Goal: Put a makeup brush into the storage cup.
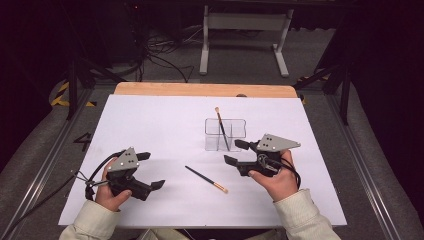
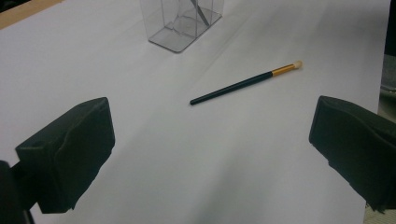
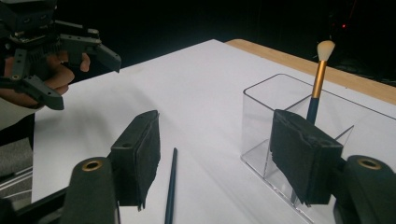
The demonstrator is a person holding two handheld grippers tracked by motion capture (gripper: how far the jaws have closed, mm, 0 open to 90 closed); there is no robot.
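Resting near the left front corner of the white sheet [image 1: 150, 115], the left gripper [image 1: 152, 170] sits in the person's left hand [image 1: 111, 194] with its jaws spread wide and nothing between them; its own view shows both black pads [image 2: 70, 149] far apart over bare sheet. Right of it, near the middle of the sheet and closer to the near edge, a loose brush [image 1: 206, 179] lies flat, its dark handle pointing far-left and its gold ferrule and pale tip pointing near-right; it touches neither gripper. Farther back stands a clear box [image 1: 225, 134] with inner dividers, upright on the sheet; a second brush [image 1: 221, 128] leans inside it, bristles up, handle down in one compartment. Just right of the box, the right gripper [image 1: 236, 152] is held in the right hand [image 1: 277, 180], pointing left; its jaws stand well open, empty, one pad [image 3: 301, 158] close in front of the box wall, though whether it touches cannot be told; the loose brush's handle [image 3: 171, 186] lies on the sheet below the gap between them.
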